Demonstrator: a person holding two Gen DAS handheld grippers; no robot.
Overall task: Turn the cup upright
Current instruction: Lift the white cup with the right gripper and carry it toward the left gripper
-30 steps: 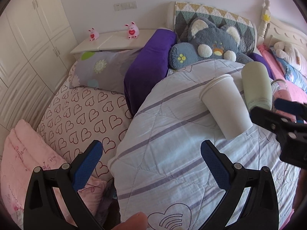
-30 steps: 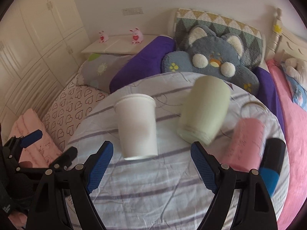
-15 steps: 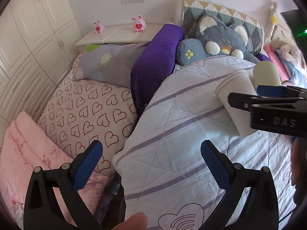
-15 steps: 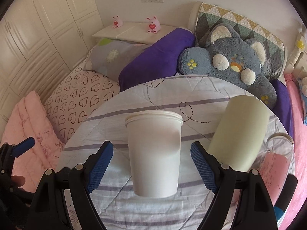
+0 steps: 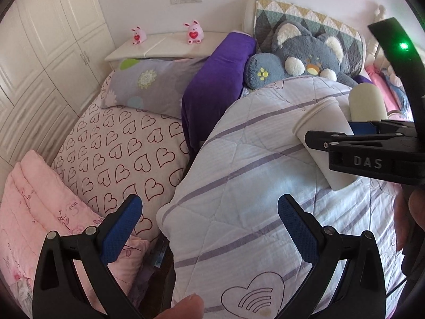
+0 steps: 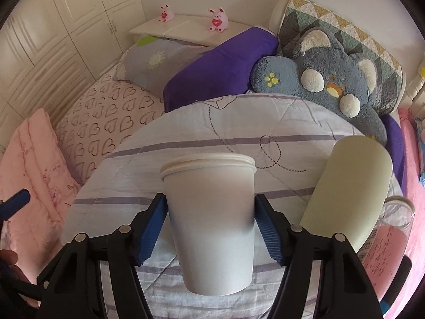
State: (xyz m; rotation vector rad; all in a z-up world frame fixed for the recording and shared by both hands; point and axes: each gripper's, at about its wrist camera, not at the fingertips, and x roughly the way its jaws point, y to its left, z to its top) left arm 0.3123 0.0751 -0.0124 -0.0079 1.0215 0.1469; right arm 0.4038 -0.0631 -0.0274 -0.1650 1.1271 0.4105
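Note:
A white paper cup (image 6: 211,220) lies on its side on the striped quilt (image 6: 239,122), its rim pointing away from me. My right gripper (image 6: 211,226) has a blue pad against each side of the cup and is shut on it. In the left wrist view the same cup (image 5: 322,135) lies at the right, partly hidden by the right gripper's black body (image 5: 372,156). My left gripper (image 5: 207,226) is open and empty, low over the quilt's near left edge (image 5: 225,212).
A pale green cup (image 6: 350,194) lies on its side right of the white cup. A glass with a pink label (image 6: 385,236) lies beyond it. A grey plush toy (image 6: 326,79), a purple pillow (image 6: 215,63) and a heart-print sheet (image 5: 119,154) surround the quilt.
My right gripper has moved forward around the white cup and closed its pads onto its sides. The left gripper has drawn back to the left and stays open.

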